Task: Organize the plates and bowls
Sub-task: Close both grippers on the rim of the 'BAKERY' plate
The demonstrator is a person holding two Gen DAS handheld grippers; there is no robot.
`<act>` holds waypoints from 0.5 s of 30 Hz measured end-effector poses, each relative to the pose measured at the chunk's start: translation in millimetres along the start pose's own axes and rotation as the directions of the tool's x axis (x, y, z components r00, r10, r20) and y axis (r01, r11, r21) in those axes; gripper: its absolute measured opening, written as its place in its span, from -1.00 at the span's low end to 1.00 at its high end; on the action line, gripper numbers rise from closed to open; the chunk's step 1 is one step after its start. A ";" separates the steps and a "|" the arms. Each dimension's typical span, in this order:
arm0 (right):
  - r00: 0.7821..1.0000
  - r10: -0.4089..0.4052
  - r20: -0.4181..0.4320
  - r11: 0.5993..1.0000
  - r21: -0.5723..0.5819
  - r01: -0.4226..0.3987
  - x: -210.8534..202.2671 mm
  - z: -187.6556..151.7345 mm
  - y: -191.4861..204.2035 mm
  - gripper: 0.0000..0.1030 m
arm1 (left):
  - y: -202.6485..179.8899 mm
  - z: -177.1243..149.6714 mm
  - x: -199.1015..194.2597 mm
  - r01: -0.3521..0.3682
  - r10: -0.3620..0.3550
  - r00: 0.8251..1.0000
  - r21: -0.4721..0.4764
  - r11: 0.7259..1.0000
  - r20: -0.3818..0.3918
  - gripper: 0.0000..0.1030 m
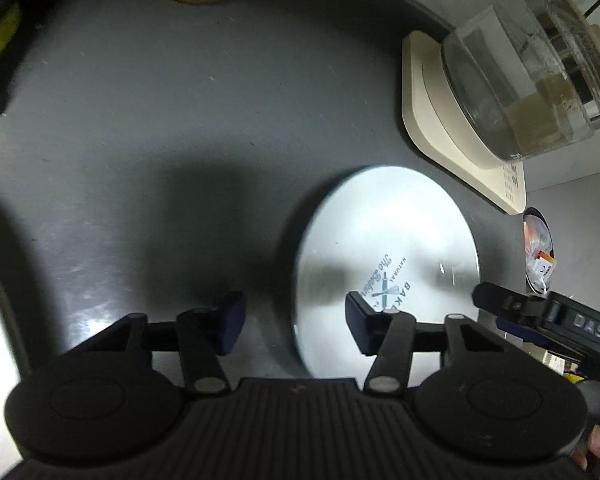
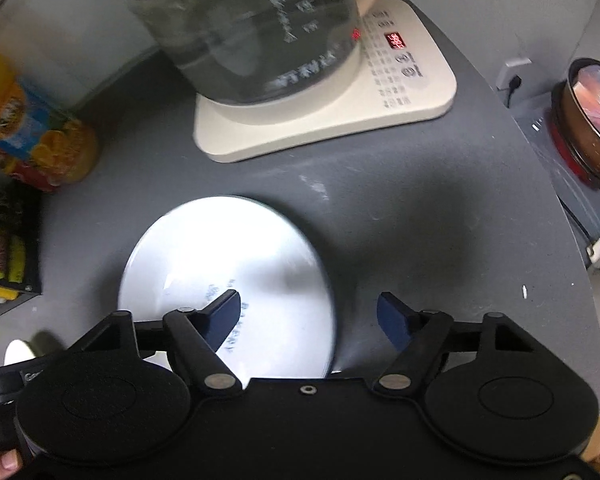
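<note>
A white plate (image 1: 384, 248) with blue printed lettering lies flat on the dark grey table (image 1: 160, 140). It also shows in the right wrist view (image 2: 228, 264). My left gripper (image 1: 296, 326) is open above the plate's left edge, its right finger over the plate. My right gripper (image 2: 308, 316) is open above the plate's right edge, its left finger over the plate. Neither holds anything. The right gripper shows at the right edge of the left wrist view (image 1: 548, 320).
A glass kettle (image 2: 252, 28) stands on a cream base with a red display (image 2: 396, 80) behind the plate. A yellow jar and snack packets (image 2: 32, 128) sit at the left. A bin (image 2: 592, 120) stands beyond the table's right edge.
</note>
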State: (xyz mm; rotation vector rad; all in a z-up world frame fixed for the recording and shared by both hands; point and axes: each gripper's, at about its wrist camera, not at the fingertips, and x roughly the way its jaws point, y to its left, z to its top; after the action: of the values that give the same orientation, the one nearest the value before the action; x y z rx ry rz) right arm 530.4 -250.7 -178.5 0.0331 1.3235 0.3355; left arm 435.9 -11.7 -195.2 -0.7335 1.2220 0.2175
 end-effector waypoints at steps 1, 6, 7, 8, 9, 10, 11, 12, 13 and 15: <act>1.000 0.000 -0.009 1.000 0.005 0.000 2.7 1.2 -1.3 0.38 | -0.7 0.6 1.7 -0.002 0.002 1.000 -0.001 1.000 -0.002 -0.08; 0.999 -0.016 -0.052 1.000 0.010 0.016 18.1 4.3 -6.3 0.21 | -2.7 1.7 10.3 -0.012 0.012 1.000 -0.005 1.000 -0.013 -0.42; 0.998 -0.013 -0.065 1.000 0.020 0.015 21.7 3.5 -9.0 0.15 | -3.7 1.7 11.6 -0.015 0.015 1.000 -0.002 1.000 -0.012 -0.43; 0.997 -0.008 -0.074 1.000 0.027 0.010 24.3 3.0 -10.7 0.11 | -4.4 1.7 12.2 -0.016 0.016 1.000 0.000 1.000 -0.013 -0.46; 0.997 -0.004 -0.079 0.999 0.032 0.006 26.2 2.5 -12.2 0.03 | -4.2 1.8 12.8 -0.013 0.013 1.000 -0.004 1.000 -0.016 -0.52; 0.997 0.001 -0.081 0.999 0.035 0.002 28.1 2.5 -12.9 -0.05 | -3.6 1.8 13.5 -0.009 0.009 1.000 -0.010 1.000 -0.020 -0.55; 0.996 0.008 -0.085 0.999 0.038 -0.005 29.7 2.0 -13.5 -0.10 | -3.3 2.1 14.3 -0.006 0.006 1.000 -0.012 1.000 -0.022 -0.62; 0.996 0.019 -0.093 0.999 0.043 -0.016 32.1 1.9 -14.1 -0.21 | -2.6 2.4 15.1 -0.004 0.004 1.000 -0.011 1.000 -0.026 -0.71; 0.994 0.026 -0.102 0.999 0.048 -0.022 34.6 1.4 -14.7 -0.28 | -1.8 2.8 15.5 -0.005 0.004 1.000 -0.012 1.000 -0.029 -0.73; 0.995 0.026 -0.101 0.999 0.041 -0.022 36.2 1.7 -14.0 -0.34 | 0.7 3.9 15.3 0.002 -0.003 0.999 -0.017 1.000 -0.034 -0.76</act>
State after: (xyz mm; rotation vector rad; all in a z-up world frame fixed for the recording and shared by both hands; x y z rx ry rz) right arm 542.5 -254.3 -215.3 0.0663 1.4317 0.3349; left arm 444.0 -12.2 -208.8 -0.7560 1.2529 0.2139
